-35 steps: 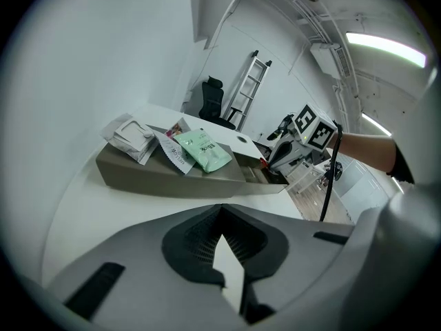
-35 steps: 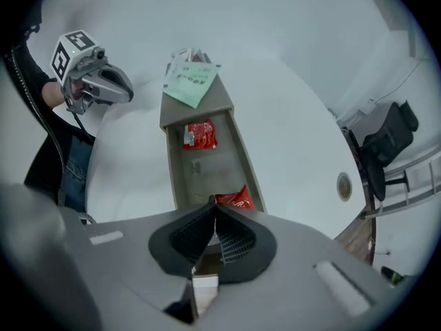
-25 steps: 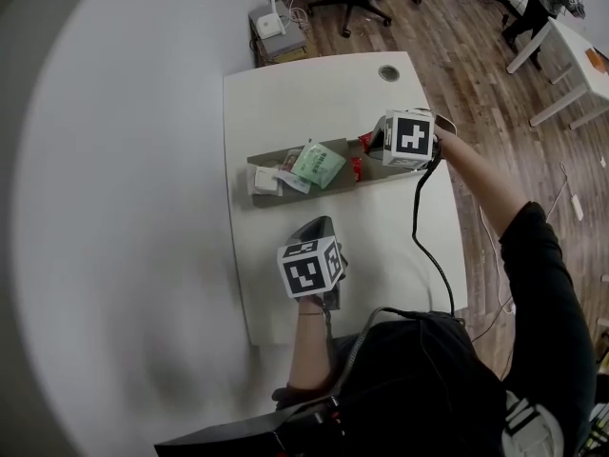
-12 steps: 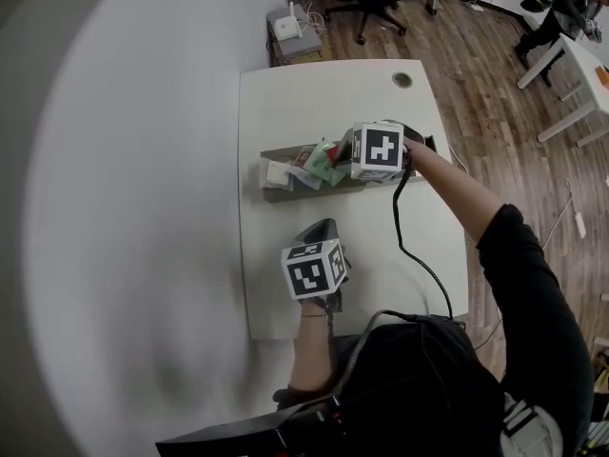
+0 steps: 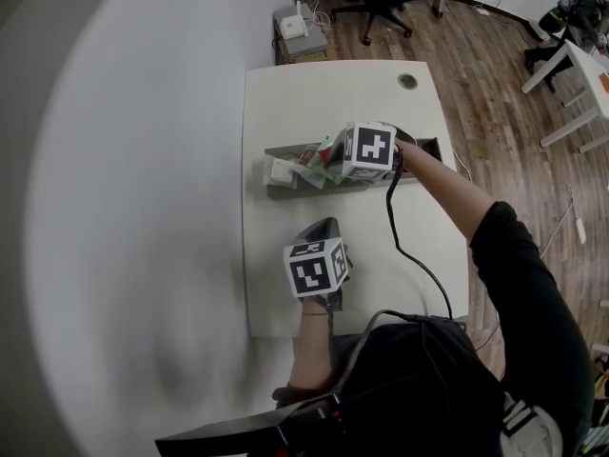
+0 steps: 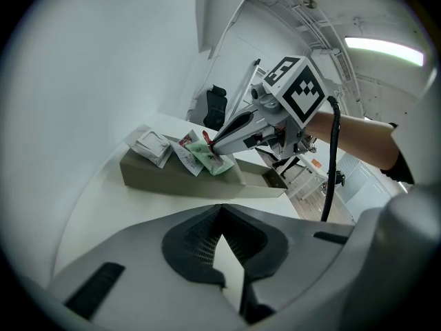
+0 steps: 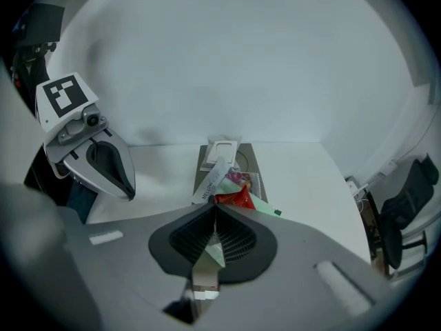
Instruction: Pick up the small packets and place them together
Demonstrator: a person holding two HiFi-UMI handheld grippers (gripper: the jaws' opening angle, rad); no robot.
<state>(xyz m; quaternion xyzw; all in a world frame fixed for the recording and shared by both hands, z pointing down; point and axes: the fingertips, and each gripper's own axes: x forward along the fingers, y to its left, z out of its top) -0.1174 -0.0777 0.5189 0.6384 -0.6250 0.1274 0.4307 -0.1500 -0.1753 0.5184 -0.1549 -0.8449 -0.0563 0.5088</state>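
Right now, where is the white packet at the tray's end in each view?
Head view: white packet, left of centre, left end of the tray.
Left gripper view: packet, upper left, tray's left end.
Right gripper view: packet, centre, tray's far end.
Shared landmark: the tray.

I'm seeing a smooth matt white table top (image 5: 324, 93), a long dull olive cardboard tray (image 6: 158, 178), a glossy crinkled red foil packet (image 7: 234, 200), and a satin brown wood-plank floor (image 5: 495, 74).
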